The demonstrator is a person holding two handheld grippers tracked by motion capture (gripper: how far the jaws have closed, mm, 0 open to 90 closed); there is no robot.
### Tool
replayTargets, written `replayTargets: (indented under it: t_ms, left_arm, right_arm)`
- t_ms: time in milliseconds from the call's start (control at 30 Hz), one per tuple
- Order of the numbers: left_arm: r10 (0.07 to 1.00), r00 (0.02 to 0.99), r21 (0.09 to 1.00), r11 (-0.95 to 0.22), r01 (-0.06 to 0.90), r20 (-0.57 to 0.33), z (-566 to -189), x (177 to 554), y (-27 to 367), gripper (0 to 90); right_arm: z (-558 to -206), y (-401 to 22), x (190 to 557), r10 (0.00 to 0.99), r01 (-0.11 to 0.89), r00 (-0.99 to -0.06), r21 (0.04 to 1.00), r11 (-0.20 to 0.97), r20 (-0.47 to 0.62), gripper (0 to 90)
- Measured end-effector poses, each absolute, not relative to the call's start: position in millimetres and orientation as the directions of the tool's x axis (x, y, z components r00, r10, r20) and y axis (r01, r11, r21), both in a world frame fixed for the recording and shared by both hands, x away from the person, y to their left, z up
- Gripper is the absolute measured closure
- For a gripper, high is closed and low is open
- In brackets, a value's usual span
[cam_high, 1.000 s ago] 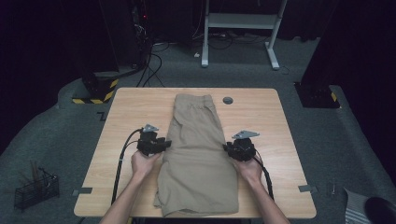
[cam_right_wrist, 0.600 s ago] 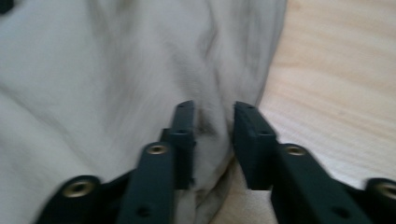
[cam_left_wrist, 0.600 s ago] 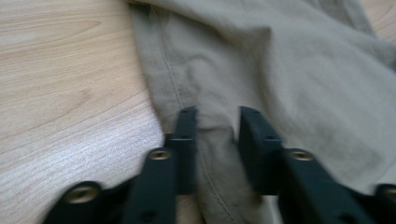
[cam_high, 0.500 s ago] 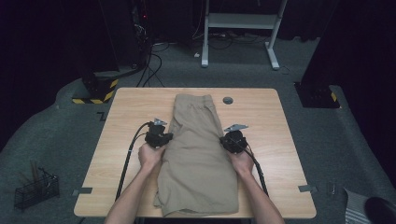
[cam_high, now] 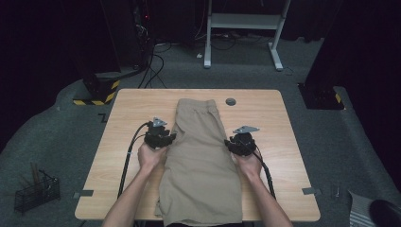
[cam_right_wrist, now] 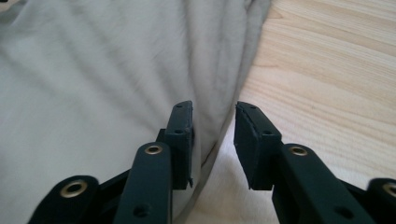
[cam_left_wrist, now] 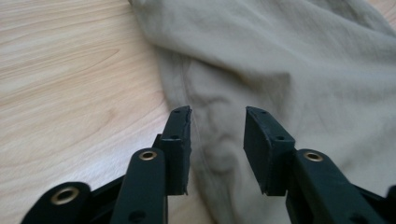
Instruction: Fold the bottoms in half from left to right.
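Observation:
Khaki shorts lie folded lengthwise down the middle of the wooden table, waistband at the far end. My left gripper rests at their left edge, about halfway along. Its jaws have just been opening and stand open over wrinkled cloth, with neither pad pressing it. My right gripper sits at the right edge. Its jaws have also just been opening and stand open, astride the folded hem where it meets bare wood, without gripping it.
A small grey disc lies on the table beside the waistband. On the floor are a black wire basket at the near left, a yellow-and-black striped base at the far left and a white desk frame behind.
The left hand has slid a little farther up the table along the shorts' left edge. The right hand nudged inward at the right edge and eased back. The shorts lie as before.

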State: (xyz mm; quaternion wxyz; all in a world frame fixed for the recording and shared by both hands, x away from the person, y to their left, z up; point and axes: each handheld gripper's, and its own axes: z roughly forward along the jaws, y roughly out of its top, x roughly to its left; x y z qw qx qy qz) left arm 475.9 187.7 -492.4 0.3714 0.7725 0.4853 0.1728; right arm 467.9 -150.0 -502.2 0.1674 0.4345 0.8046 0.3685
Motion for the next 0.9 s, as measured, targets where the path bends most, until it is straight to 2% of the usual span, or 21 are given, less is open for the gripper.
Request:
replayTargets:
  t_ms: [200, 300, 333, 400, 433, 567, 667, 733, 767, 833, 900]
  left_arm:
    - [0.879, 0.452, 0.719, -0.214, 0.661, -0.154, -503.4, 495.1, 180.5, 61.7]
    - [0.873, 0.459, 0.709, -0.218, 0.670, -0.165, -507.6, 498.2, 178.1, 75.0]
    - [0.870, 0.464, 0.705, -0.227, 0.673, -0.163, -508.5, 498.8, 177.3, 80.2]
    - [0.868, 0.472, 0.701, -0.241, 0.672, -0.154, -509.1, 498.8, 176.5, 88.1]
    - [0.867, 0.475, 0.698, -0.246, 0.672, -0.152, -508.5, 498.3, 177.6, 88.8]
    - [0.874, 0.460, 0.704, -0.226, 0.673, -0.159, -502.4, 488.4, 193.0, 89.6]
    - [0.853, 0.480, 0.697, -0.218, 0.683, -0.205, -501.7, 479.4, 200.8, 89.6]
    - [0.856, 0.487, 0.703, -0.239, 0.670, -0.174, -501.4, 476.7, 197.2, 88.5]
    - [0.859, 0.480, 0.709, -0.228, 0.667, -0.176, -501.3, 477.4, 195.9, 85.4]
    - [0.859, 0.467, 0.723, -0.186, 0.666, -0.209, -500.8, 481.6, 194.9, 69.5]
    - [0.864, 0.457, 0.731, -0.173, 0.660, -0.209, -499.8, 487.0, 192.2, 59.2]
  right_arm:
    - [-503.7, -140.4, 486.8, 0.836, 0.593, -0.540, 0.746, 0.302, 0.091, 64.8]
    - [-507.0, -136.7, 492.1, 0.844, 0.598, -0.529, 0.744, 0.298, 0.088, 68.2]
    - [-509.4, -135.7, 494.6, 0.843, 0.610, -0.531, 0.732, 0.304, 0.092, 71.5]
    - [-512.1, -133.3, 496.9, 0.839, 0.612, -0.538, 0.722, 0.323, 0.081, 83.5]
    - [-512.1, -132.6, 496.7, 0.837, 0.605, -0.542, 0.725, 0.331, 0.070, 88.8]
    - [-507.4, -141.2, 489.7, 0.841, 0.582, -0.540, 0.733, 0.352, 0.025, 90.0]
    - [-507.4, -155.0, 482.4, 0.830, 0.600, -0.555, 0.723, 0.344, 0.065, 90.0]
    - [-507.0, -153.1, 475.2, 0.818, 0.586, -0.575, 0.716, 0.378, 0.038, 88.6]
    - [-506.1, -151.1, 473.7, 0.814, 0.580, -0.580, 0.713, 0.394, 0.022, 83.2]
    - [-503.8, -149.9, 474.3, 0.824, 0.572, -0.567, 0.732, 0.370, 0.026, 70.6]
    - [-501.3, -149.1, 480.0, 0.828, 0.582, -0.557, 0.740, 0.337, 0.061, 64.3]
